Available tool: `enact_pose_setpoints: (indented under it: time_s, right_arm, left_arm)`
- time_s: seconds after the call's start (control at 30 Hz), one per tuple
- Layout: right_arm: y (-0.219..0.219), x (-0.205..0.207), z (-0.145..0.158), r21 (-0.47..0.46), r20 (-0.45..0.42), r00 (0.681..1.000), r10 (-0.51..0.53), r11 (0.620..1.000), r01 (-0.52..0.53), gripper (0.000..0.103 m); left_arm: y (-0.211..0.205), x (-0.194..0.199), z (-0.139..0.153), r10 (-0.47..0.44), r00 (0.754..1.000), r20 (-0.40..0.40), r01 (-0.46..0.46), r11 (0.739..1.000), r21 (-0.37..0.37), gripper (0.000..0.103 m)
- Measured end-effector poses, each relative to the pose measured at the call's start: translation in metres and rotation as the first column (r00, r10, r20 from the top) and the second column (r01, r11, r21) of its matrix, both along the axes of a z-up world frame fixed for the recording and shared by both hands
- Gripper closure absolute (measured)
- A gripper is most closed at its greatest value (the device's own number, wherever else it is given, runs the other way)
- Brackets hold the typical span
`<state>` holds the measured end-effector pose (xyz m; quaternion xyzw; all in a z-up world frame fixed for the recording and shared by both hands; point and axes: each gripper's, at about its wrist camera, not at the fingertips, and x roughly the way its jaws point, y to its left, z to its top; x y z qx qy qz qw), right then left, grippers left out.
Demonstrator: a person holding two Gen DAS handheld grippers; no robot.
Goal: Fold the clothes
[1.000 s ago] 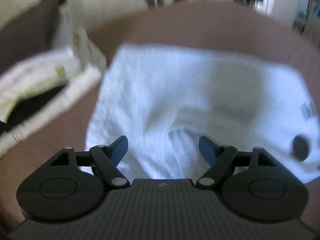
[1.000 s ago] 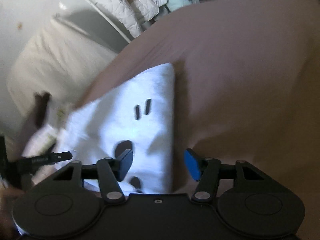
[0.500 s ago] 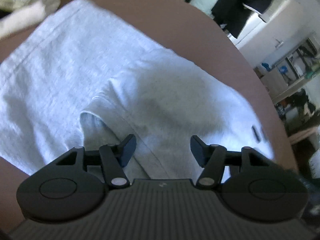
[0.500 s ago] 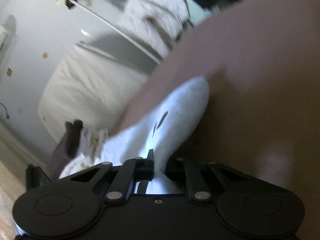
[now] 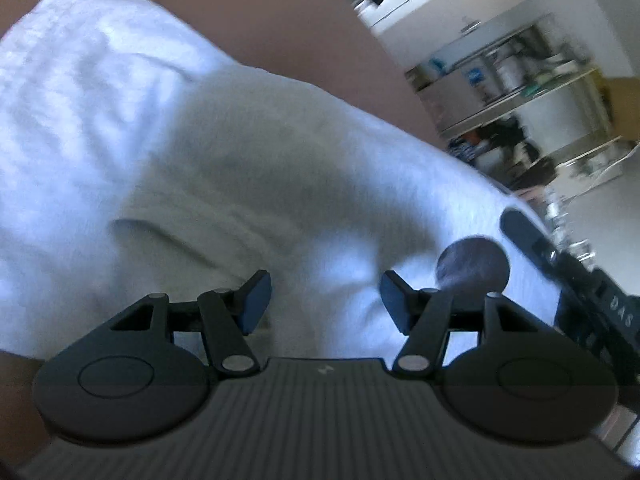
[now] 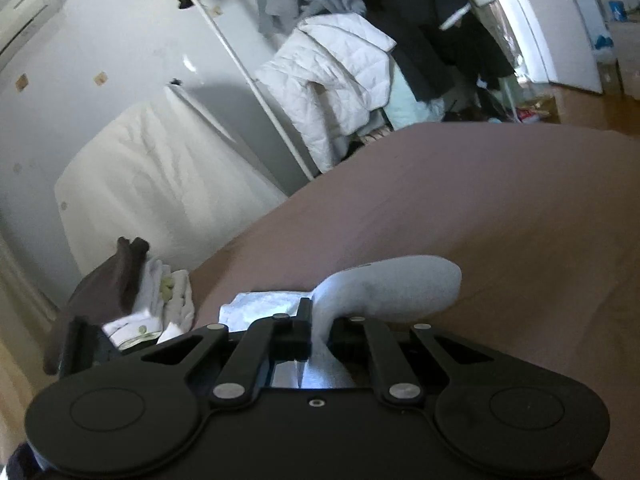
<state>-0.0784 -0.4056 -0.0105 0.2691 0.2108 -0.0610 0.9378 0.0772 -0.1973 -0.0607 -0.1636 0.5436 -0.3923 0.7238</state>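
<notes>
One white garment (image 5: 248,168); two claws: right claw (image 6: 316,340) clamps it; left claw (image 5: 324,300) spread.

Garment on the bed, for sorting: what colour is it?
White garment, clearest in the left wrist view.

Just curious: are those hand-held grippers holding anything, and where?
The right hand-held gripper pinches the white garment at its edge. The left hand-held gripper holds nothing.
</notes>
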Motion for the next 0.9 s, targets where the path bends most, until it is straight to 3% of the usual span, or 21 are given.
enact_pose_setpoints:
  time_s: [0.1, 0.23, 0.33, 0.43, 0.5, 0.6, 0.67, 0.73, 0.8, 0.9]
  right_arm:
    - [0.013, 0.019, 0.023, -0.094, 0.005, 0.999, 0.032, 0.995, -0.031, 0.094]
    - [0.065, 0.075, 0.068, -0.222, -0.058, 0.981, 0.183, 0.956, -0.191, 0.094]
    - [0.119, 0.124, 0.083, -0.323, -0.158, 0.956, 0.247, 0.902, -0.286, 0.094]
    - [0.162, 0.167, 0.076, -0.31, -0.213, 0.927, 0.308, 0.878, -0.363, 0.09]
    - [0.178, 0.191, 0.06, -0.224, -0.225, 0.908, 0.354, 0.888, -0.402, 0.086]
    - [0.18, 0.205, 0.03, -0.018, -0.186, 0.891, 0.414, 0.905, -0.424, 0.064]
    - [0.169, 0.194, 0.016, 0.073, -0.144, 0.907, 0.395, 0.919, -0.389, 0.063]
    - [0.153, 0.17, 0.004, 0.104, -0.125, 0.93, 0.347, 0.936, -0.336, 0.057]
    - [0.14, 0.145, -0.01, 0.109, -0.144, 0.939, 0.311, 0.948, -0.298, 0.057]
    - [0.134, 0.118, -0.037, 0.039, -0.234, 0.928, 0.289, 0.957, -0.288, 0.057]
  left_arm:
    - [0.042, 0.009, 0.032, 0.034, 0.994, 0.105, -0.043, 0.996, 0.081, 0.043]
    - [0.12, 0.04, 0.05, 0.184, 0.975, 0.12, -0.186, 0.983, 0.004, 0.04]
    - [0.169, 0.066, 0.036, 0.329, 0.944, 0.017, -0.327, 0.942, -0.081, 0.04]
    - [0.199, 0.085, 0.019, 0.405, 0.914, -0.043, -0.406, 0.912, -0.051, 0.04]
    - [0.211, 0.095, 0.008, 0.431, 0.899, -0.078, -0.435, 0.9, -0.033, 0.04]
    - [0.219, 0.104, -0.017, 0.453, 0.879, -0.15, -0.461, 0.887, -0.024, 0.04]
    - [0.217, 0.11, -0.025, 0.48, 0.866, -0.14, -0.481, 0.876, 0.031, 0.042]
    - [0.214, 0.117, -0.03, 0.51, 0.853, -0.107, -0.501, 0.859, 0.103, 0.041]
    - [0.215, 0.118, -0.029, 0.528, 0.841, -0.113, -0.523, 0.849, 0.077, 0.04]
    - [0.216, 0.117, -0.024, 0.559, 0.823, -0.101, -0.559, 0.828, 0.031, 0.04]
